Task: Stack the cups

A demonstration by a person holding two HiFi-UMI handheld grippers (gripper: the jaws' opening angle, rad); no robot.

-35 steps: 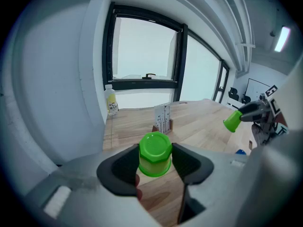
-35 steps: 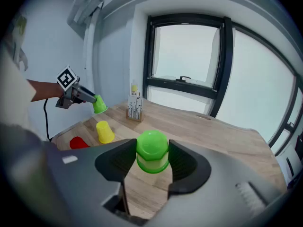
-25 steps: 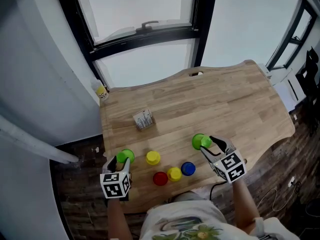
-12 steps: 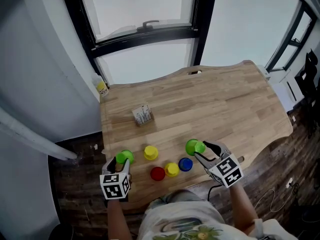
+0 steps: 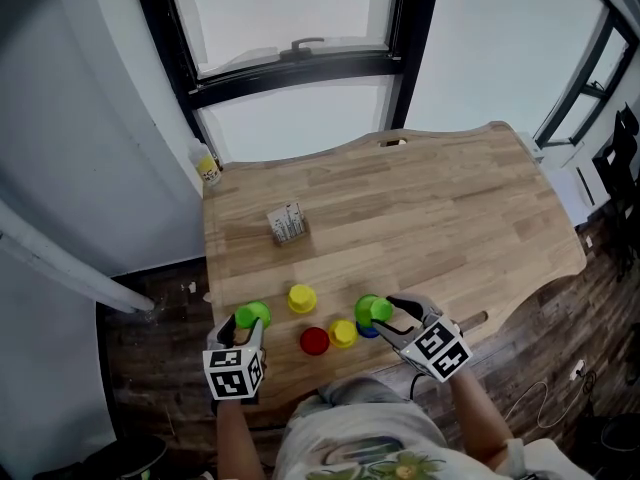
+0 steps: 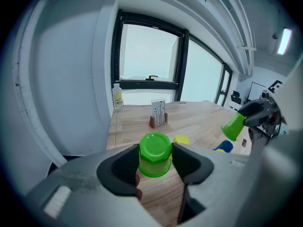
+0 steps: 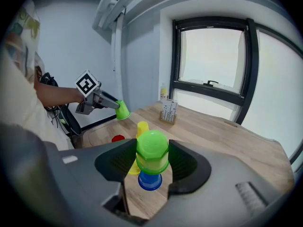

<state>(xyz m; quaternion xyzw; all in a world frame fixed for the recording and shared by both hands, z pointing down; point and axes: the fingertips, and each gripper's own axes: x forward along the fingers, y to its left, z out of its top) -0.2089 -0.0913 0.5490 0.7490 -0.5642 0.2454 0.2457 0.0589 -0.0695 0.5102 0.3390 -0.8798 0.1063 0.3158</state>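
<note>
And the right tongs have swung in from 2 o'clock toward the person. They are clamped on the right green cup, which is mouth-down and now hangs straight over the blue cup at the table's 6 o'clock edge. A gap shows between the two, so nothing is stacked yet. Still, it looks lined up, and a straight drop should cap the blue one.

The left tongs haven't budged. They are pinched on the left green cup, held mouth-down at 7 o'clock, and it looks next in line for the stack.

Around them, the near yellow cup sits just beside the blue one at its 9 o'clock. The red cup is one further along, and the far yellow cup stands alone toward 11 o'clock of them. That near yellow cup is the worry, because a jaw coming down on that side could nudge it.

The card stand at 11 o'clock and the little bottle off the far-left corner are well out of play.
</note>
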